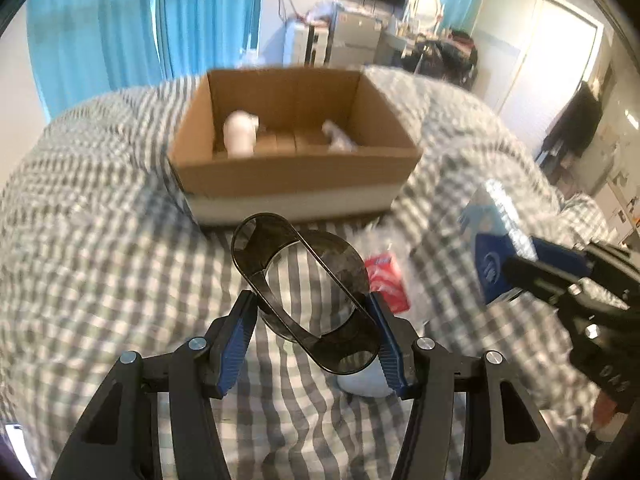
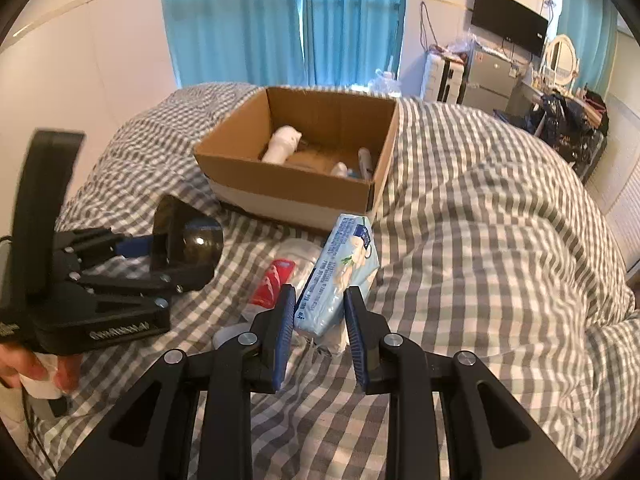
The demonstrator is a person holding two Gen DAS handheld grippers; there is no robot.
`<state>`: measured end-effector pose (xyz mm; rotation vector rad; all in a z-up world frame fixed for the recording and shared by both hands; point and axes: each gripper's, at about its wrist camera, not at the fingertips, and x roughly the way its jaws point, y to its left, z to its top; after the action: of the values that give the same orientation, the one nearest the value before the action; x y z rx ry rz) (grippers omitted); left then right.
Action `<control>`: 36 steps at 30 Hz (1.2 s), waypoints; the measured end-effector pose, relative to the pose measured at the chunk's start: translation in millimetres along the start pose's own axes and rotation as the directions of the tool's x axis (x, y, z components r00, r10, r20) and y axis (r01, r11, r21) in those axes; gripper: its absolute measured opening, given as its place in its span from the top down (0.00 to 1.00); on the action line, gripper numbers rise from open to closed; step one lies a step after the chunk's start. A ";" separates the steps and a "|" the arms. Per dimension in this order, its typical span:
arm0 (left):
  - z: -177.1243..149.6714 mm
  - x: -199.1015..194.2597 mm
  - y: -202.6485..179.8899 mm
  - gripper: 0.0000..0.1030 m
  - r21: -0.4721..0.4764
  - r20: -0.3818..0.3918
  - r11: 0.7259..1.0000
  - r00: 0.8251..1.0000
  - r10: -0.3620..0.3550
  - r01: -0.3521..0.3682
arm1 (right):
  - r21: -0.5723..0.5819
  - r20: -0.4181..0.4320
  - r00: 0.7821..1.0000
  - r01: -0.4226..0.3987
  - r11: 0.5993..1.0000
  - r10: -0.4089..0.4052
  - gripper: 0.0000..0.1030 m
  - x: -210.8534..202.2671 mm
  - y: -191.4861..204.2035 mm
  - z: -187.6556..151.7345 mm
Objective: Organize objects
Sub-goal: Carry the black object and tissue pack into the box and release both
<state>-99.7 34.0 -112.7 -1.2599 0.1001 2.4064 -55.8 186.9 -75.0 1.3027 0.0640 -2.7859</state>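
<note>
My left gripper [image 1: 312, 304] is shut on a black glossy oval-shaped object [image 1: 304, 292] and holds it above the checked bedspread; it also shows in the right wrist view [image 2: 188, 248]. My right gripper [image 2: 318, 296] is shut on a light blue tissue pack [image 2: 344, 268], which also shows in the left wrist view [image 1: 492, 236]. An open cardboard box [image 2: 288, 188] stands ahead on the bed, holding a white roll [image 2: 282, 142] and small white items [image 2: 352, 166].
A red and clear plastic packet [image 2: 276, 276] lies on the bedspread between the grippers. A white item [image 1: 366, 384] lies under the left gripper. Blue curtains hang behind the bed; furniture and a TV stand at the far right.
</note>
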 end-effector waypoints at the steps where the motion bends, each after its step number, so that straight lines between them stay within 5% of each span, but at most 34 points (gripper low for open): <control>1: 3.7 -3.1 1.6 0.44 0.004 0.012 1.000 1.000 0.000 0.000 | -0.005 0.010 1.000 0.000 1.000 0.000 0.76 -4.1 1.4 2.6; 16: 94.2 -34.8 18.1 0.44 0.062 0.146 0.996 0.987 0.061 -0.070 | -0.102 0.137 0.991 0.019 0.995 -0.004 0.76 -20.7 7.6 82.5; 36: 149.3 86.8 56.5 0.44 0.049 0.021 0.995 0.996 0.090 -0.091 | -0.089 0.048 0.999 -0.014 0.996 0.019 0.76 110.4 -21.3 171.8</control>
<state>-280.5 49.1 -101.7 -1.2350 0.2143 2.4757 -259.4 192.3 -49.4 1.2096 0.1711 -2.7648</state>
